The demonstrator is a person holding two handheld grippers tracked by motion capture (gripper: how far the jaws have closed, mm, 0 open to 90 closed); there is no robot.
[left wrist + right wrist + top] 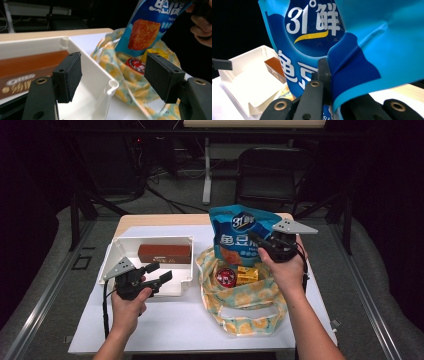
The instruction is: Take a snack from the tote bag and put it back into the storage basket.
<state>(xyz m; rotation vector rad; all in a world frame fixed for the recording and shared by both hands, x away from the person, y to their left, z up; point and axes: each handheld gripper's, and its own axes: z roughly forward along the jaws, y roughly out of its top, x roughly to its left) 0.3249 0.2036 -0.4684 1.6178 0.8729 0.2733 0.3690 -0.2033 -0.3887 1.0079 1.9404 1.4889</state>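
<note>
The white plastic bin (186, 251) sits open to the left of the floppy, fruit-printed cloth bag (240, 300), with a brown rectangular box (164, 253) lying lengthwise along its far wall. Above the cloth bag's mouth hangs the glossy blue snack pouch (237, 232), upright, long axis vertical, crinkled where the right gripper (265, 247) pinches its edge, jaws clamped tight on the foil. The bin lies to the pouch's left, nearer the left gripper (159, 274), whose jaws stand spread and empty over the bin's near corner. Down in the bag remain a small round red tin (226, 276) and yellow packets (247, 274).
</note>
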